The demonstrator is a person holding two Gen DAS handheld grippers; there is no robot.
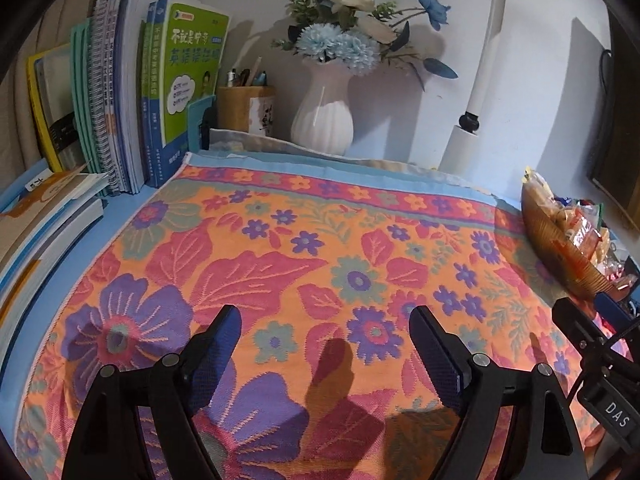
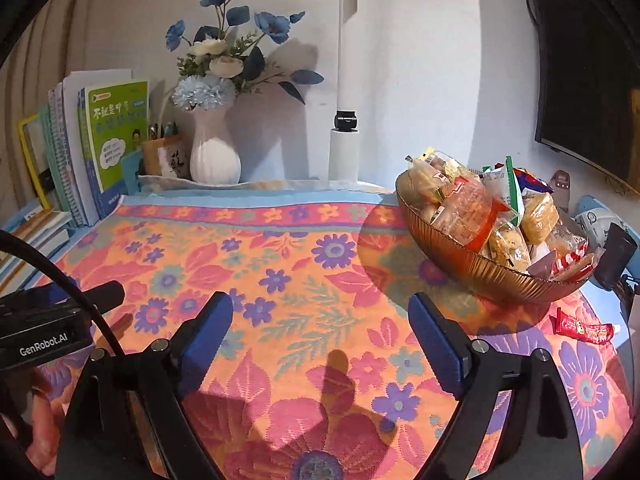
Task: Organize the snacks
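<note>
Snacks first: you've got one amber ribbed bowl [image 2: 486, 276] on the right of the floral cloth [image 2: 280, 264] covering the tabletop, heaped with wrapped packets I can't count because they overlap, plus one red tube-like snack [image 2: 584, 329] lying loose on the cloth just in front of it, print too small to read. Both your tools, left tool [image 1: 324, 354] and right tool [image 2: 320, 340], sit with jaws spread wide over bare cloth and nothing between them; one body reads "GenRobot.AI", the other "DAS". At the back there's one white vase [image 2: 215, 160] of blue flowers, one pen pot [image 1: 245, 109], and a row of books [image 1: 120, 92] with titles I can't make out.
</note>
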